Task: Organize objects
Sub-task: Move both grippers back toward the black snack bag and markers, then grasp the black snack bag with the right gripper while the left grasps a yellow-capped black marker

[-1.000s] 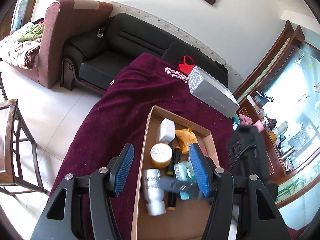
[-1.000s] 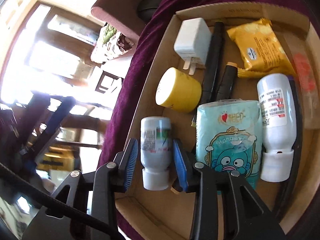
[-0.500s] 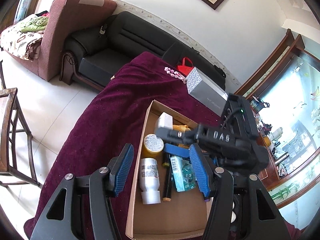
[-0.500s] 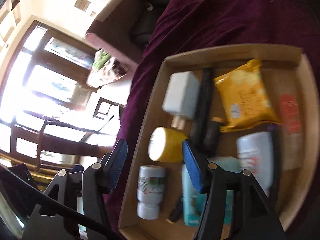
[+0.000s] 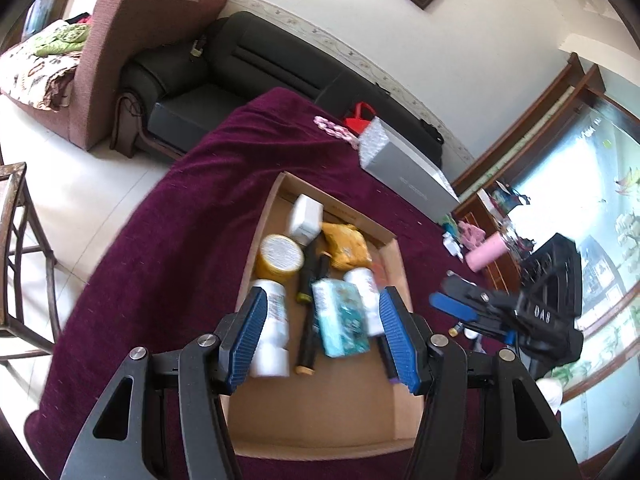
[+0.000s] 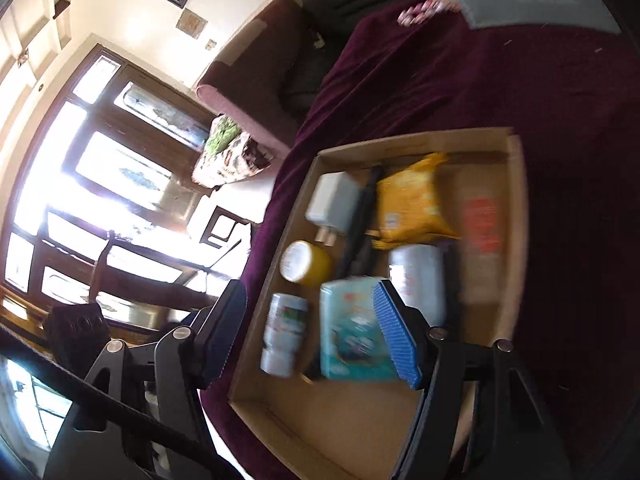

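A shallow cardboard box point(image 5: 256, 240) lies on the maroon cloth. It holds a white charger point(image 5: 306, 218), a yellow jar point(image 5: 279, 258), a yellow packet point(image 5: 348, 246), a teal tissue pack point(image 5: 340, 320), dark pens and two white bottles. The smaller bottle point(image 6: 284, 332) lies loose along the box's left wall. My left gripper point(image 5: 322, 300) hovers open above the box's near half, holding nothing. My right gripper point(image 6: 308, 292) is above the box's near end, its jaws opening, with nothing gripped. In the left wrist view it hangs off the box's right side.
A grey carton point(image 5: 404, 172) and pink beads point(image 5: 332, 130) lie at the far end of the cloth. Small items and a pink tube point(image 5: 486, 254) sit right of the box. A black sofa point(image 5: 224, 72) stands behind, a chair point(image 5: 20, 240) on the left.
My right gripper let go of the small white bottle, opened, rose and pulled back from the box; the bottle stays in the box. My left gripper shifted slightly.
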{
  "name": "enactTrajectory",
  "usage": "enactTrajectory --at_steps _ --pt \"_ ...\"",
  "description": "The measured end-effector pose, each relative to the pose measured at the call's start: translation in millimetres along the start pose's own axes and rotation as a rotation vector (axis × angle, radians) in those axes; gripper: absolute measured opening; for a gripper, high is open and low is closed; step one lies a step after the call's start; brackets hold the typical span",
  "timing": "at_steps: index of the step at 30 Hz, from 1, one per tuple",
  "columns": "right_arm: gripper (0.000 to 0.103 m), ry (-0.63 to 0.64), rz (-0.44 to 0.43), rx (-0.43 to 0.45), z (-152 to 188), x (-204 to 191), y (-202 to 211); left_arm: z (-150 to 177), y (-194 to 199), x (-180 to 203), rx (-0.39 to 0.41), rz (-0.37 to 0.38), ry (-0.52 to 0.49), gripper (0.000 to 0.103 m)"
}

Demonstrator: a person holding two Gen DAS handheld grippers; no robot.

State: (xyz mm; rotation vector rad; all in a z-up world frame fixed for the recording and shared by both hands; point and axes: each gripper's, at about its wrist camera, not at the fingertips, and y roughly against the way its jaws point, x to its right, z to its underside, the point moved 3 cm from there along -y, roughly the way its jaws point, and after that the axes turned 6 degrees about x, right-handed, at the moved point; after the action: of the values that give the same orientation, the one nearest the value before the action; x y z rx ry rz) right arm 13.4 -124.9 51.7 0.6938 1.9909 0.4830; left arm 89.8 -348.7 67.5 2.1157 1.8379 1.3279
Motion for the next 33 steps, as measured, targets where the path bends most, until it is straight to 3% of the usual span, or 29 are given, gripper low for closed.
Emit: enactTrajectory --at_steps 2,5,12,16,19,27,30,31,33 --pt "0.067 0.023 0.05 0.049 0.2 5.7 17.0 5.8 0.2 14.1 -0.015 0.018 -0.015 0.053" --pt "0.067 0.006 0.125 0.136 9.8 42.0 73.8 16.9 -1.0 41.1 -0.032 0.057 -0.042 0.058" --pt "0.072 -0.167 0.322 0.366 48.7 159.4 232.6 56.8 -31.3 117.6 -0.149 0.149 -0.132 0.058" --pt "0.072 -0.194 0.449 0.366 79.6 204.9 277.2 83.6 -53.3 155.5 -0.228 0.179 -0.167 0.058" --pt "0.072 -0.128 0.522 0.332 87.4 210.1 276.6 101.6 -60.1 181.6 -0.268 0.179 -0.222 0.058" --pt "0.072 0.157 0.62 0.173 70.1 186.4 192.2 119.3 -63.6 223.2 -0.293 0.151 -0.326 0.058" --pt "0.071 0.206 0.626 0.132 69.7 185.0 169.4 118.8 -73.0 237.2 -0.294 0.138 -0.357 0.058" --pt "0.068 0.206 0.629 0.121 69.5 186.1 166.6 119.0 -78.5 242.4 -0.297 0.13 -0.37 0.058" --pt "0.03 0.19 0.624 0.103 69.7 188.8 165.8 119.6 -91.3 252.2 -0.305 0.129 -0.395 0.058"
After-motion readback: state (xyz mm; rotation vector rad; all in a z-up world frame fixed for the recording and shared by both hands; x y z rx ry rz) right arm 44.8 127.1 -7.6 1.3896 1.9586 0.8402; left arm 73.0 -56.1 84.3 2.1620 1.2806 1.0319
